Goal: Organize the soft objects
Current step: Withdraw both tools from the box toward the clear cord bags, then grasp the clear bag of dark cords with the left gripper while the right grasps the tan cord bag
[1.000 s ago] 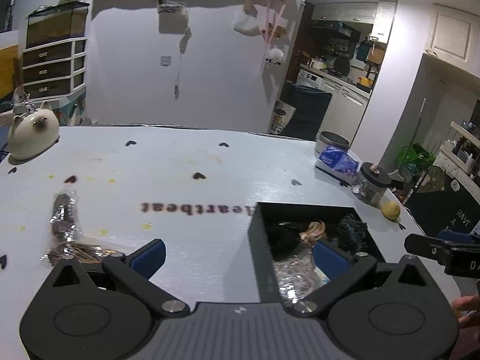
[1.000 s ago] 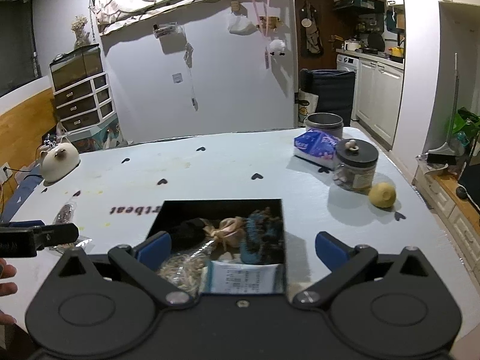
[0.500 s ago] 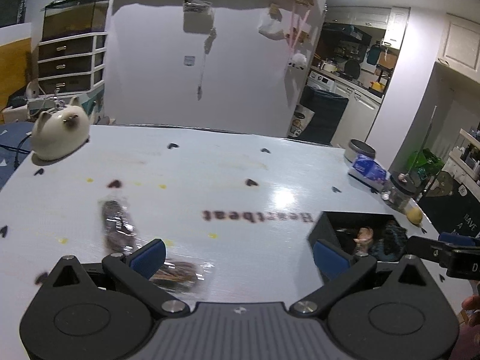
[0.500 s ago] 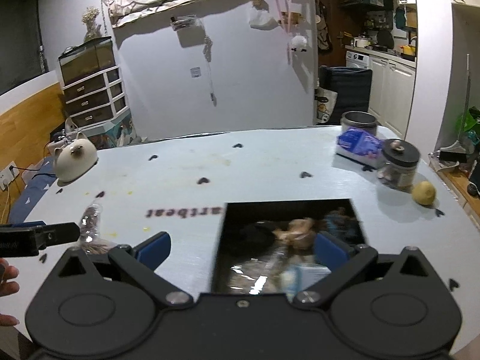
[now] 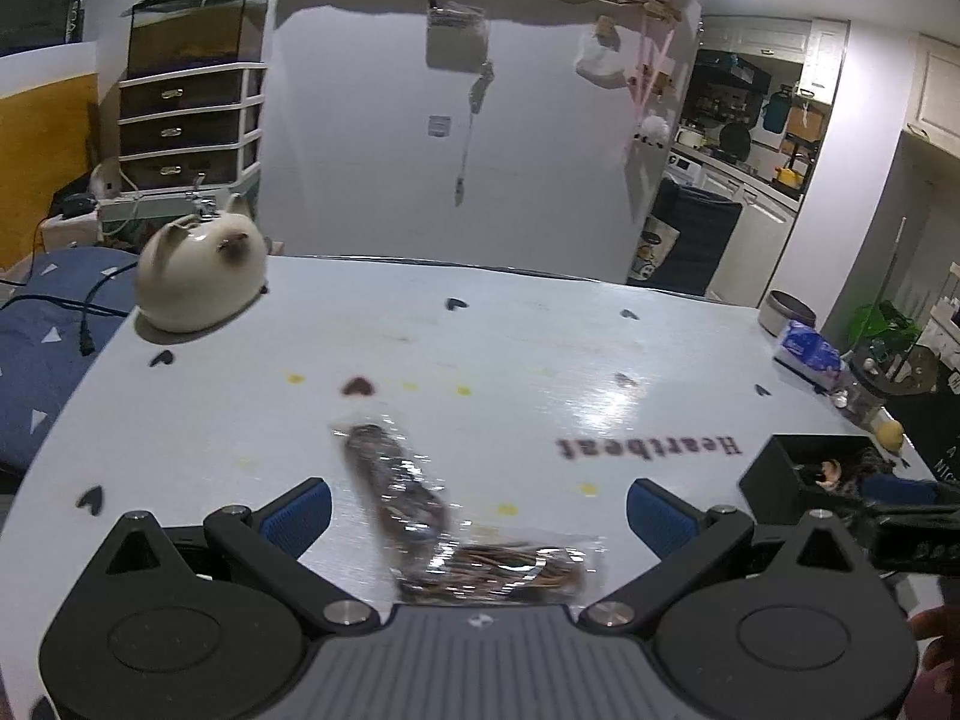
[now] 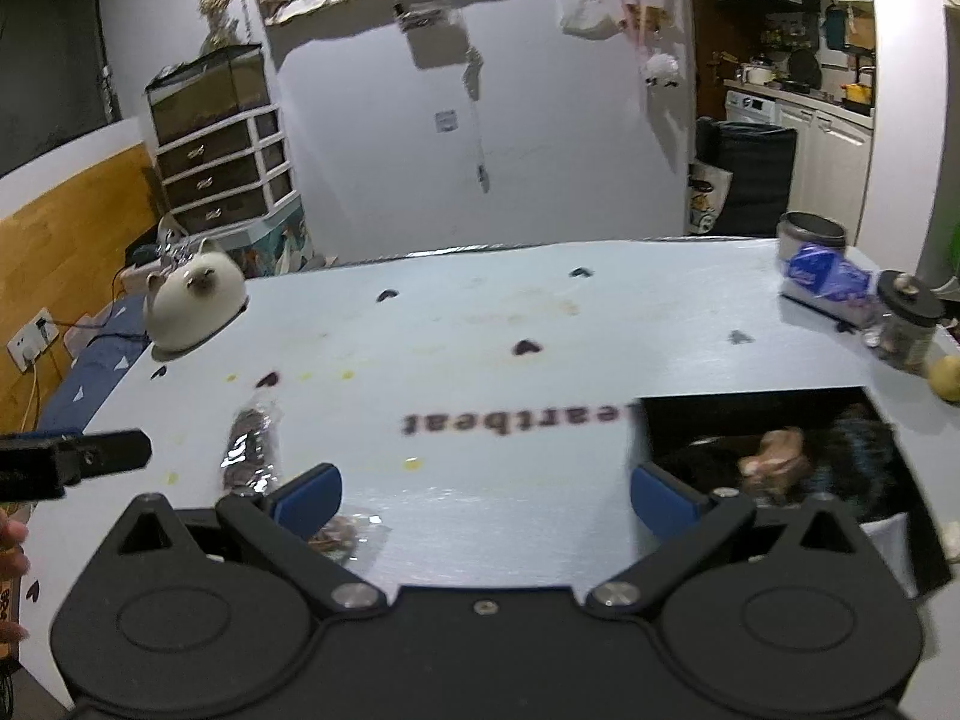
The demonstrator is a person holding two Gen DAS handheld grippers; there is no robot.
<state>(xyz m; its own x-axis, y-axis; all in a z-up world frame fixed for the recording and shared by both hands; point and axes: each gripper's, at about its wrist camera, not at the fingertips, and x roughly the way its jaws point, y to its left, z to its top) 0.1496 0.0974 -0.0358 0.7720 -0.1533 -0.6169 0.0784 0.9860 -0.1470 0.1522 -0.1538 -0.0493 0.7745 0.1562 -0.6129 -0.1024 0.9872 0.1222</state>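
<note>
Far left, a cat figure (image 5: 201,276) is sitting at the worktop (image 5: 510,348) edge, not part of the job. Left tool (image 5: 477,507) is hovering low with its blue pads spread wide, pinching nothing. Two clear packets are lying between and just ahead of those pads: a long packet (image 5: 390,477) running away from the camera, and a flat packet (image 5: 498,567) crossways at its near end, touching or overlapping it (blur, hard to say which). Both are resting on the worktop, not in the bin.

Step in hand, by my reading: the left tool is lining up to pick one of the loose packets. Next move is calling for a drop straight down, pads either side of the long packet's narrow width, then a squeeze on the crinkly film without catching the flat one too.

Moving right, the right tool (image 6: 486,495) is also spread wide and empty, hanging over bare worktop. The long packet is showing by its left pad in that view.

Further right, the black bin (image 6: 774,402) is sitting open-topped, already holding several soft items (dark, tan and bluish lumps, too blurred to name). It's well apart from the packets, so a carry across the worktop is coming. A jar (image 6: 906,324) and a lemon (image 6: 948,378) are standing beyond the bin.
</note>
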